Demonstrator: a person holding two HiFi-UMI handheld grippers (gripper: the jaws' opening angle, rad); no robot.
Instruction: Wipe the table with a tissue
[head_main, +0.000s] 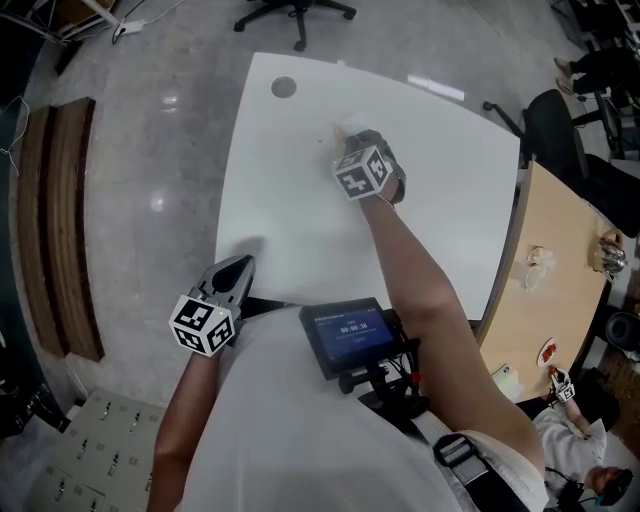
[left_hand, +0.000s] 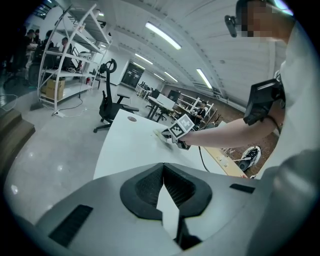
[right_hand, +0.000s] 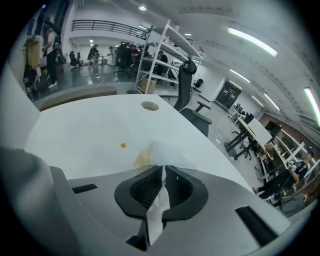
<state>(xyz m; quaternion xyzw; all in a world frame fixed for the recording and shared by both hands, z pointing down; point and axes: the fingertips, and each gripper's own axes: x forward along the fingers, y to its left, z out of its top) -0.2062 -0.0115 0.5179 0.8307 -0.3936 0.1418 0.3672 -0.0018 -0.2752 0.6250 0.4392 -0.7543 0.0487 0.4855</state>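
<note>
Partly hidden: in the head view the tissue (right_hand: 165, 151) showed only as a pale scrap past the right gripper (head_main: 343, 135). The near edge of the table (head_main: 290, 230) lay under the person's torso and a chest-mounted screen (head_main: 350, 335).
Right claw: clamped tight on the tissue, one strip running back between the pads.
Tissue: bunched on the table over a yellowish smear (right_hand: 140, 160), nearer the person than the round grommet (right_hand: 149, 105).
Spot: an orange dot (right_hand: 123, 145) sat just beside the smear.
Left claw: the left gripper (left_hand: 163, 167) was closed on nothing, over the table's near left corner.
Edges: the table's left edge dropped to grey floor, and its right edge met a wooden desk (head_main: 560, 260).
Open room: bare white tabletop spread around the smear.
</note>
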